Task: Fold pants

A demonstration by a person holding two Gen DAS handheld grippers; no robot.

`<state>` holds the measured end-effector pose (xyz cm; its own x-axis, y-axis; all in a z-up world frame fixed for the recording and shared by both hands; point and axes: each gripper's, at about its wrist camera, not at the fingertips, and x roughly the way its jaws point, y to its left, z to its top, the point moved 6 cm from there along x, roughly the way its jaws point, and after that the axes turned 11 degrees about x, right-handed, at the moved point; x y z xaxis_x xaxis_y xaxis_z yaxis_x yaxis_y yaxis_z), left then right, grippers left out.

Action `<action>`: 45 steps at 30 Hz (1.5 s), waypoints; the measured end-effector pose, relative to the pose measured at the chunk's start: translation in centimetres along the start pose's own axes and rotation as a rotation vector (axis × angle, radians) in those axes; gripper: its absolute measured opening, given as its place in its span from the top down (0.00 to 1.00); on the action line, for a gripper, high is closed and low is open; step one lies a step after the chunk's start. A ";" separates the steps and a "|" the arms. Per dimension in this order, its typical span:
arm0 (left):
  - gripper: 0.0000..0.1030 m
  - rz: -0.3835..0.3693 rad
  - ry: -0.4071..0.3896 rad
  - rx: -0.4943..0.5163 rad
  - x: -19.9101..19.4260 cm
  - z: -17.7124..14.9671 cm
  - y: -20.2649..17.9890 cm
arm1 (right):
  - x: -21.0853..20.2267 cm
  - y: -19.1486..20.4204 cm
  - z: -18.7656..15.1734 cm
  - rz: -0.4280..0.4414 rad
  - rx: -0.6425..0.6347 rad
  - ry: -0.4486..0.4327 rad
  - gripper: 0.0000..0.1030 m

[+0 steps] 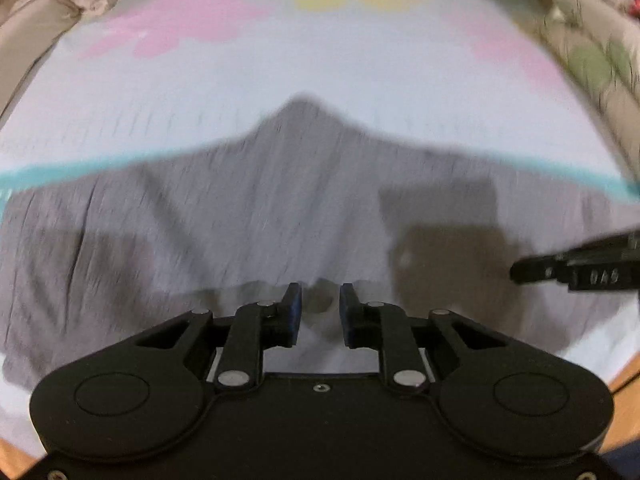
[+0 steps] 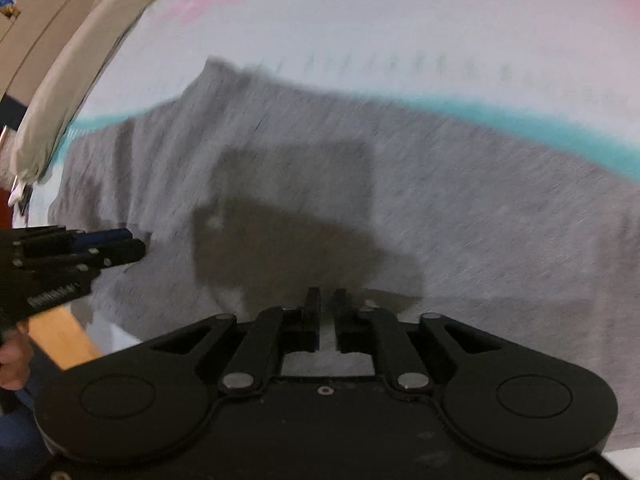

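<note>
Grey pants (image 1: pixel 256 208) lie spread flat across a pale printed bed sheet (image 1: pixel 320 64), and motion blur softens both views. My left gripper (image 1: pixel 320 300) hovers over the pants' near edge, open, with a clear gap between its blue pads and no cloth in them. In the right wrist view the pants (image 2: pixel 460 208) fill the middle. My right gripper (image 2: pixel 329 304) hangs just above them with its fingers almost together; a narrow gap shows and nothing is pinched. Each gripper also appears in the other's view: the right gripper (image 1: pixel 524 272) at the right edge, the left gripper (image 2: pixel 132 244) at the left edge.
A teal stripe (image 2: pixel 520 120) crosses the sheet behind the pants. A cream duvet or pillow (image 2: pixel 80 64) lies along the left side of the bed, and patterned bedding (image 1: pixel 592 64) along the right. A wooden edge (image 2: pixel 60 336) and a person's hand (image 2: pixel 14 364) show at lower left.
</note>
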<state>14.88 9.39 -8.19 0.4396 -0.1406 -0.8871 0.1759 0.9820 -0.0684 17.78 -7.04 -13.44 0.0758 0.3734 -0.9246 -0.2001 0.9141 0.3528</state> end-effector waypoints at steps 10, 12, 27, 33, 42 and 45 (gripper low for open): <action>0.73 -0.015 -0.038 -0.065 2.9 4.9 -2.1 | -3.1 -2.3 8.3 -0.030 0.114 -0.398 0.81; 0.73 -0.009 -0.029 -0.057 3.9 5.4 -2.1 | -2.0 -2.3 8.7 -0.054 0.078 -0.340 0.81; 0.74 0.008 -0.040 -0.097 5.6 8.5 -3.5 | -3.1 -2.9 3.6 0.039 -0.025 -0.281 0.81; 0.74 0.033 -0.001 -0.098 6.5 7.8 -2.6 | -2.5 -4.2 8.8 0.032 0.070 -0.303 0.80; 0.74 0.023 -0.036 -0.154 6.4 8.8 -1.0 | 0.2 -3.0 5.0 -0.015 -0.057 -0.168 0.80; 0.74 -0.004 -0.010 -0.116 7.0 8.6 -2.1 | 0.6 -3.3 3.3 -0.016 -0.060 -0.137 0.80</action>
<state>25.22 5.30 -10.35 0.4475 -0.1453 -0.8824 0.0751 0.9893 -0.1249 21.72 -9.30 -14.66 0.2107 0.3808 -0.9003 -0.2558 0.9104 0.3252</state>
